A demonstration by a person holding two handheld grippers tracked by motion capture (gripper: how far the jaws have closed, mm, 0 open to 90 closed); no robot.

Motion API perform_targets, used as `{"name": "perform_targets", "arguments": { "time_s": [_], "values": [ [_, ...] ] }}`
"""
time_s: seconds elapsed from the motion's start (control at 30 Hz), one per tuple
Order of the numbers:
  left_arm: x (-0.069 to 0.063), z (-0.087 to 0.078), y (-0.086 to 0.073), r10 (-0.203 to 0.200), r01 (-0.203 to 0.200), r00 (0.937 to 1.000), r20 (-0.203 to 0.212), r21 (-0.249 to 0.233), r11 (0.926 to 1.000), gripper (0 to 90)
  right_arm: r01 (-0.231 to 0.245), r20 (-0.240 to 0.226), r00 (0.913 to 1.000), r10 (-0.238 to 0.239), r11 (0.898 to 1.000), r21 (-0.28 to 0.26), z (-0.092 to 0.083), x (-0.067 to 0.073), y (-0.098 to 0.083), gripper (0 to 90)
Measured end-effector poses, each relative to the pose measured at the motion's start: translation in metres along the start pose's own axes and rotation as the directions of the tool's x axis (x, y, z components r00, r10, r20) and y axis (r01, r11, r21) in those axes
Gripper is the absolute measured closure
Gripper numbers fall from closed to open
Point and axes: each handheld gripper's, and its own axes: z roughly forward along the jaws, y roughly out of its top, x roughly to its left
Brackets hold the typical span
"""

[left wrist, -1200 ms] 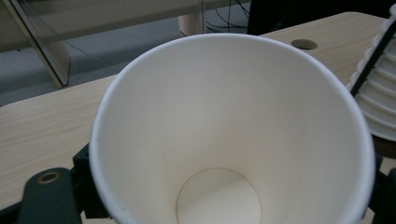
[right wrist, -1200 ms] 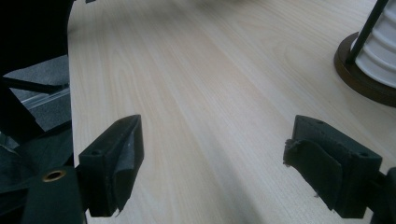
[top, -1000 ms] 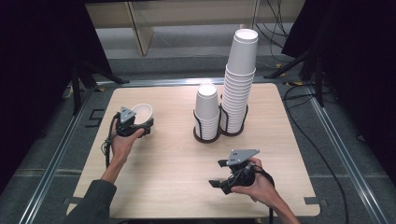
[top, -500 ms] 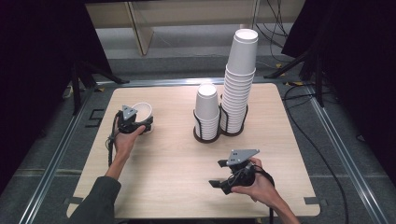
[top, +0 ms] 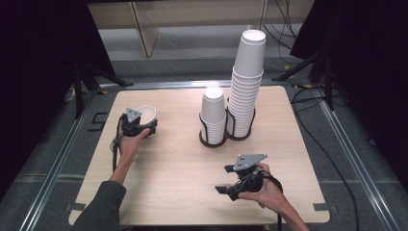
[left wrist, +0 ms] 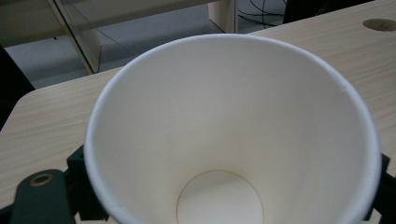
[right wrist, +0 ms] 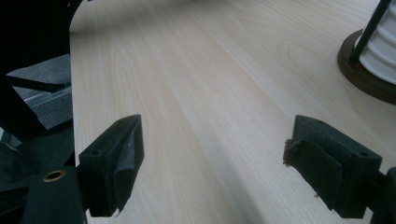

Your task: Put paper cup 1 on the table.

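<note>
A white paper cup [top: 144,113] [left wrist: 224,140] stands mouth-up between the jaws of my left gripper [top: 143,124] at the table's left side. In the left gripper view its rim spreads across both black jaws, which lie against its sides. These jaws have just been opening a little, with the cup still between them. My right gripper [top: 222,190] [right wrist: 215,172] hovers low over the wood near the front right, open, with nothing between its fingers [right wrist: 114,163].
Two dark wire holders stand at mid-table. One has a short stack of white cups [top: 213,113] and the other a tall stack [top: 246,82]. The short stack's holder base [right wrist: 369,74] lies ahead of my right gripper. Bare wooden tabletop [top: 178,168] lies between the hands.
</note>
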Motion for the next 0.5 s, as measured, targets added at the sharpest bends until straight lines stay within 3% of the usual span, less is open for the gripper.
{"name": "perform_targets", "arguments": {
  "time_s": [0.23, 0.5],
  "values": [
    [0.002, 0.001, -0.009, -0.007, 0.007, 0.9995, 0.030, 0.004, 1.0000, 13.3, 0.001, -0.001, 1.0000, -0.001, 1.000, -0.001, 0.000, 0.001, 0.000, 18.9],
    [0.005, -0.003, -0.018, -0.046, 0.045, 0.9977, 0.051, 0.014, 0.9989, 14.4, 0.000, -0.001, 1.0000, 0.000, 1.000, 0.002, 0.000, 0.001, 0.000, 19.0]
  ]
}}
